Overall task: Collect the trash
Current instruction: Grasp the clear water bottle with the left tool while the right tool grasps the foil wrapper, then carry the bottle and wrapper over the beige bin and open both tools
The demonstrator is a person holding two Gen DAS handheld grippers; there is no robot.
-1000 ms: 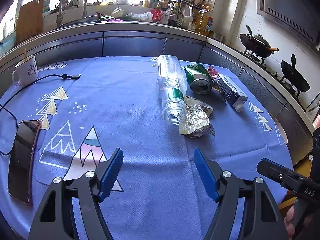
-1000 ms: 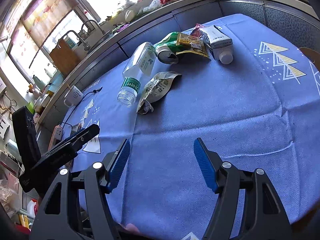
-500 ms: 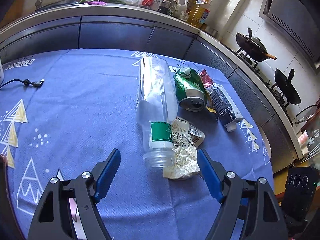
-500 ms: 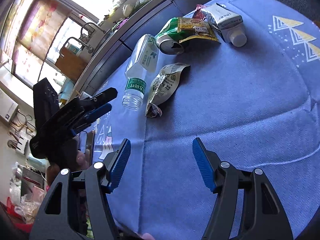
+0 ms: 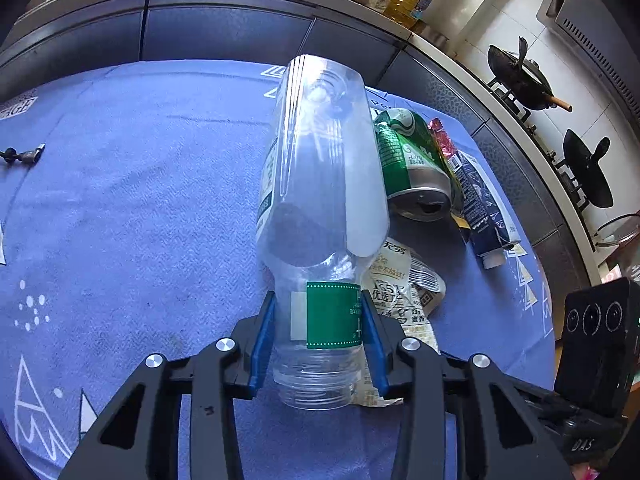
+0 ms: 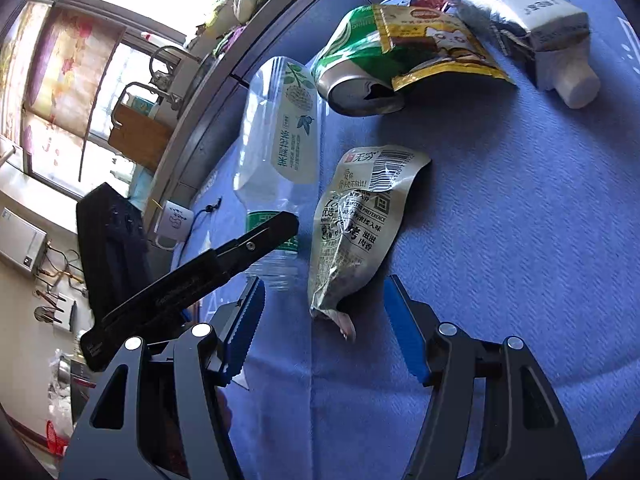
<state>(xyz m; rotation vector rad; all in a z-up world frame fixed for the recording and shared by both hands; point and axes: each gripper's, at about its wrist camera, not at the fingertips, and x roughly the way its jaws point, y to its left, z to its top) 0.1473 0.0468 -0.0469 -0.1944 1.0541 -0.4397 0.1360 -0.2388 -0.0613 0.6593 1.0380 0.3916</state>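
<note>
A clear plastic bottle [image 5: 320, 168] with a green neck label lies on the blue tablecloth [image 5: 140, 200], open mouth toward me. My left gripper [image 5: 318, 308] is closing, and both blue pads press on the bottle's neck. In the right wrist view the same bottle [image 6: 280, 128] has the left gripper's black finger [image 6: 256, 240] across its neck. A crumpled silver snack wrapper [image 6: 356, 224] lies beside the bottle. My right gripper [image 6: 325, 286] is open, its jaws easing inward. The wrapper's near end lies between the fingers, untouched.
Behind the bottle lie a dented green can [image 5: 408, 160], a yellow pouch [image 6: 436, 48] and a dark milk carton [image 5: 480, 208]. Two woks [image 5: 520, 76] sit on the stove at the right. A white mug [image 6: 174, 220] and a cable end [image 5: 24, 155] are at the left.
My left gripper came forward over the bottle's neck and closed onto it. My right gripper moved in toward the silver wrapper, which now reaches between its fingers.
</note>
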